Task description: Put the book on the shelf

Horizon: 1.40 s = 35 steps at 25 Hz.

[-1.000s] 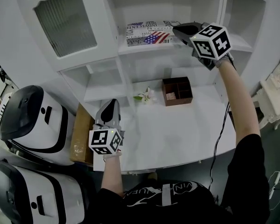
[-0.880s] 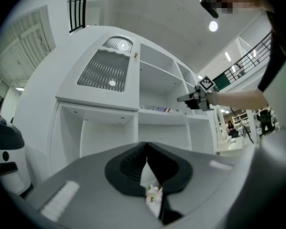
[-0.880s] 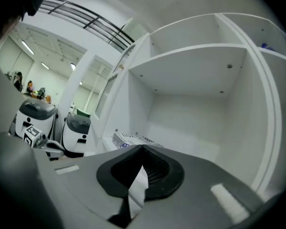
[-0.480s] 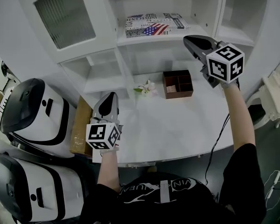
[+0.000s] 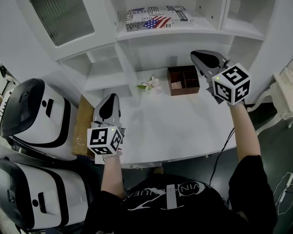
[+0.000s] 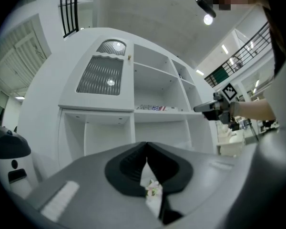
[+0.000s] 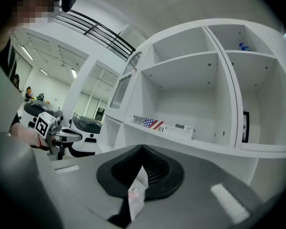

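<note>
Withdrawn from the book, right claw hangs raised, jaws together.

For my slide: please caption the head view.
Book flat on the shelf; left tool and right tool shut, empty, above the desk.

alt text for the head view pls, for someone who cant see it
A flag-printed book lies flat on a white cabinet shelf. Below it a person holds the left gripper and right gripper, jaws shut and empty, over a white table bearing a brown divided box and a flower.
</note>
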Available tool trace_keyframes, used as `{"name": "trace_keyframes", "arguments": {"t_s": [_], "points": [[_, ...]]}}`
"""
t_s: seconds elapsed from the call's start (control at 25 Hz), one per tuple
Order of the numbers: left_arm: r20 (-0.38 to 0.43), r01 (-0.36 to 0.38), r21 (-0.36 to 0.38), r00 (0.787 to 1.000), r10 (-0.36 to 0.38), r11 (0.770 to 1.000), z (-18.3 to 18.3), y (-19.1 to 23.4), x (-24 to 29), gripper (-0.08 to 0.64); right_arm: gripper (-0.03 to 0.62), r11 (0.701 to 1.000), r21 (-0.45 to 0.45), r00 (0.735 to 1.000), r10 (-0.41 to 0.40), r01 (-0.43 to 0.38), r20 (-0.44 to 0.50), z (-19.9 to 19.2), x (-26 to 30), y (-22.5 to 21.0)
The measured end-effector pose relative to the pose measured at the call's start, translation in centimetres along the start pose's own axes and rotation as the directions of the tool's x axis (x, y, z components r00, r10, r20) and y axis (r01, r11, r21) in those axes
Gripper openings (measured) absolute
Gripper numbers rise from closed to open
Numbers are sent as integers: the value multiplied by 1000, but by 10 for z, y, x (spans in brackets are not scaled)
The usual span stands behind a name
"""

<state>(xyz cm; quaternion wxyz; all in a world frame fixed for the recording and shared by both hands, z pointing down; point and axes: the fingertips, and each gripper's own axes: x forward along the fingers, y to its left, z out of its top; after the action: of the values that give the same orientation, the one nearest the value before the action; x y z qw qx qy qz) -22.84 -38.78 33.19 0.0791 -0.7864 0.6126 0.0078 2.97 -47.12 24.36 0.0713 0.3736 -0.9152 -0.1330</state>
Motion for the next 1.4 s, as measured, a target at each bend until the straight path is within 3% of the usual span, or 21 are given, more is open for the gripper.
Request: {"name": "trace_keyframes", "arguments": {"t_s": [0.68,1.4], "points": [[3,23,17,1000,-23,1000,-19,-32,3,0,5,987,146,997,-72,69,15,-72,-17,57],[26,5,66,1000,-7,998,-30,-48,4,0,6,967,200,984,-171,156,57,-98,-41,53]]}}
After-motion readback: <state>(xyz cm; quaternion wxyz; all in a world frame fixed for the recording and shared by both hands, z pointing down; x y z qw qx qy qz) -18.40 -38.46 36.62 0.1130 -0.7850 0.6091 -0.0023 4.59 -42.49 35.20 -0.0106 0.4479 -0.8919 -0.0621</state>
